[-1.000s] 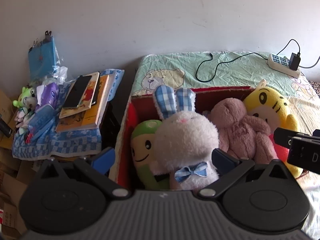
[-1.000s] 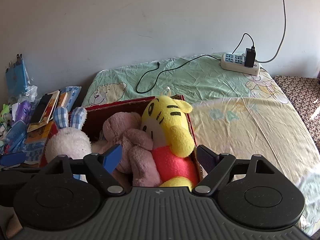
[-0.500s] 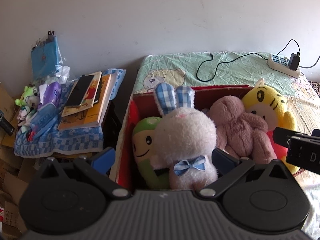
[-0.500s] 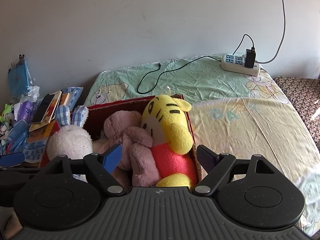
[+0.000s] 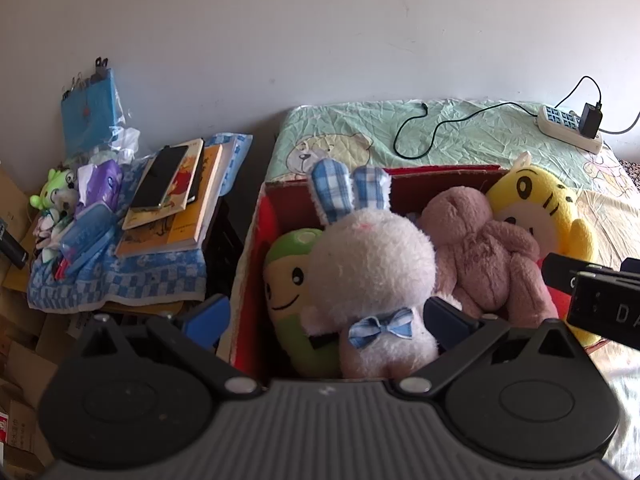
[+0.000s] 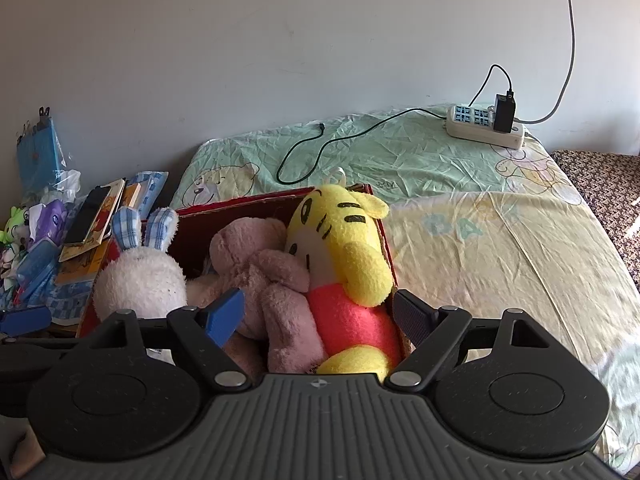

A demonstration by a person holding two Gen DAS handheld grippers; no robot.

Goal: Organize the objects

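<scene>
Four plush toys fill the red box on the bed: green doll, white rabbit, pink bear, yellow tiger. Left gripper and right gripper hover wide open, empty. Packing looks finished; next probably means backing away cleanly.

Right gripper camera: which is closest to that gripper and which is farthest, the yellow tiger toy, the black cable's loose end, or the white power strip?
1. Yellow tiger toy: in the red box, between the open fingers of the right gripper.
2. Black cable's loose end: mid-bed, beyond the box.
3. White power strip: far right, by the wall.
</scene>
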